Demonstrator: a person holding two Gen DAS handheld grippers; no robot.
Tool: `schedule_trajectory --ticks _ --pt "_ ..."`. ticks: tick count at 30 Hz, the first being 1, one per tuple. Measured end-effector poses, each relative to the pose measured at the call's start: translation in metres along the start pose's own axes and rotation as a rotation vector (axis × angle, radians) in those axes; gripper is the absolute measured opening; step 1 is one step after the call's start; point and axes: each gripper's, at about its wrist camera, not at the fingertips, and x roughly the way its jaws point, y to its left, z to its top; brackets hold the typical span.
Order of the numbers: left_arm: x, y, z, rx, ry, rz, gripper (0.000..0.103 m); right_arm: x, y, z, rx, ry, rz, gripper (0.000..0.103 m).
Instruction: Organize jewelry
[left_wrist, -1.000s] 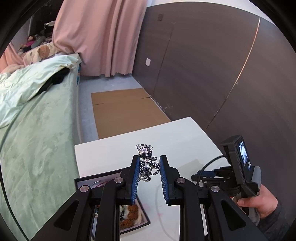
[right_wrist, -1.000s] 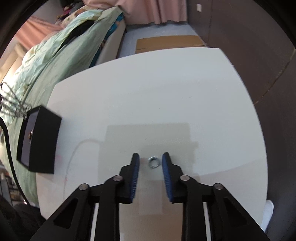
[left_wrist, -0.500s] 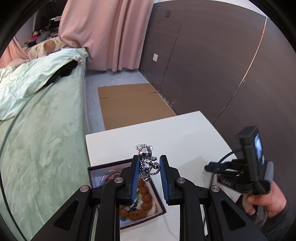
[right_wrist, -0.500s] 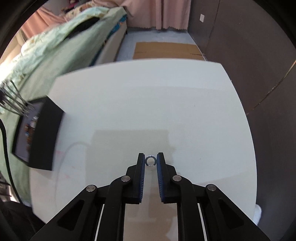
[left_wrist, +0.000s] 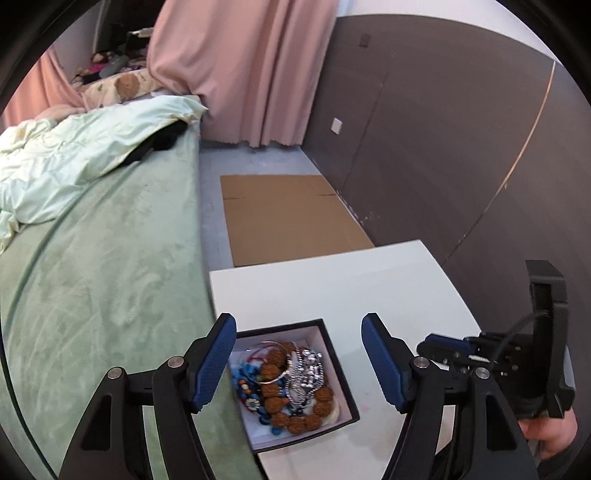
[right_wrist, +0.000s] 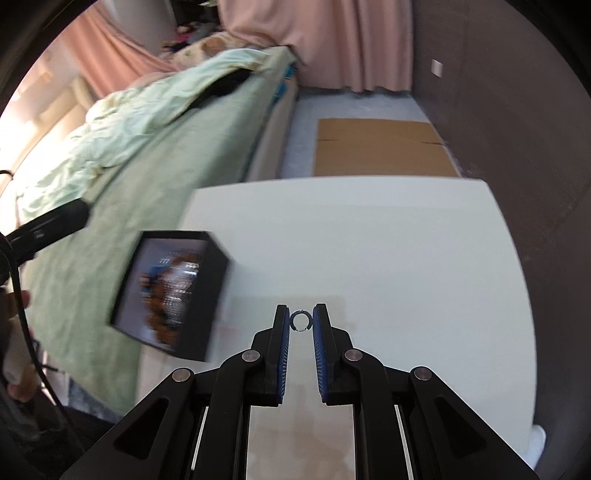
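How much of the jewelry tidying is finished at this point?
Mostly done, it seems. The black box already holds the brown bead bracelet, blue beads and the silver bear chain; the left gripper hangs open above it. The right gripper pinches a small silver ring, which isn't in the box yet.

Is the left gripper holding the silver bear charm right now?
No. The left gripper is wide open with nothing between its fingers, and the silver bear charm lies in the black jewelry box among the brown beads.
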Motion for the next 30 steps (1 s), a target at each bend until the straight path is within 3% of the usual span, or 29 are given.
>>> schedule_trajectory --ticks 8,14,15,17,18,19,21,24,30 --pt "-0.012 0.028 0.0 -0.06 -0.013 0.008 0.071 0.005 0.054 0.017 -0.046 0.004 0.143 0.014" --pt "-0.019 0.042 -0.001 -0.093 -0.014 0.006 0.071 0.016 0.068 0.016 -0.027 0.04 0.212 0.015" --pt "-0.021 0.043 -0.001 -0.093 -0.016 0.009 0.071 0.017 0.068 0.016 -0.022 0.049 0.217 0.016" --pt "-0.021 0.044 0.0 -0.098 -0.012 0.012 0.071 0.019 0.069 0.015 -0.008 0.061 0.215 0.041" --pt "-0.021 0.044 0.0 -0.102 -0.007 0.01 0.071 0.016 0.067 0.014 -0.002 0.045 0.204 0.062" --pt "-0.021 0.044 0.001 -0.105 -0.002 0.008 0.071 0.012 0.064 0.012 0.001 0.019 0.191 0.066" --pt "-0.024 0.039 0.002 -0.099 0.002 0.007 0.073 0.005 0.058 0.009 0.022 -0.003 0.195 0.066" --pt "-0.027 0.028 0.002 -0.087 0.0 0.004 0.084 -0.009 0.041 0.0 0.075 -0.028 0.199 0.066" --pt "-0.035 0.005 -0.006 -0.053 -0.006 0.002 0.085 -0.046 0.006 -0.023 0.133 -0.095 0.169 0.066"
